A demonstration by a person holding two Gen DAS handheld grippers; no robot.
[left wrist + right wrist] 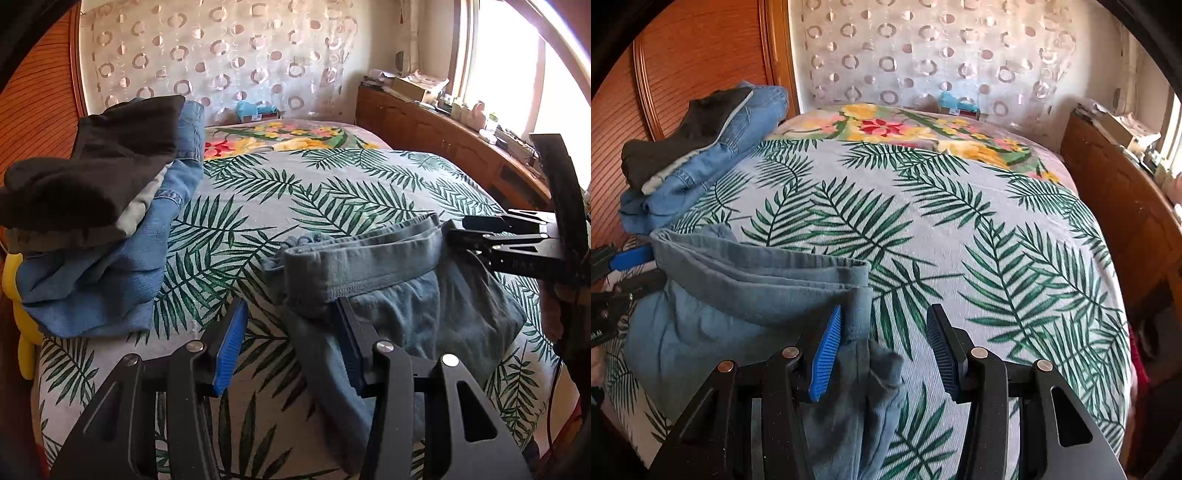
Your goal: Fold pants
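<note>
- The grey-blue pants (388,280) lie bunched on the palm-leaf bedspread (295,192), waistband at twelve o'clock.
- The left gripper (291,343) and right gripper (882,350) both stand with jaws apart, gripping nothing.
- Closing now risks pinching only one layer, or the bedspread too.
- The stacked jeans (110,266) at ten o'clock could get knocked.

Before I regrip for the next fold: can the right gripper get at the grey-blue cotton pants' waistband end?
Probably yes: right gripper is open, and the grey-blue pants waistband end lies unobstructed by its left finger.
</note>
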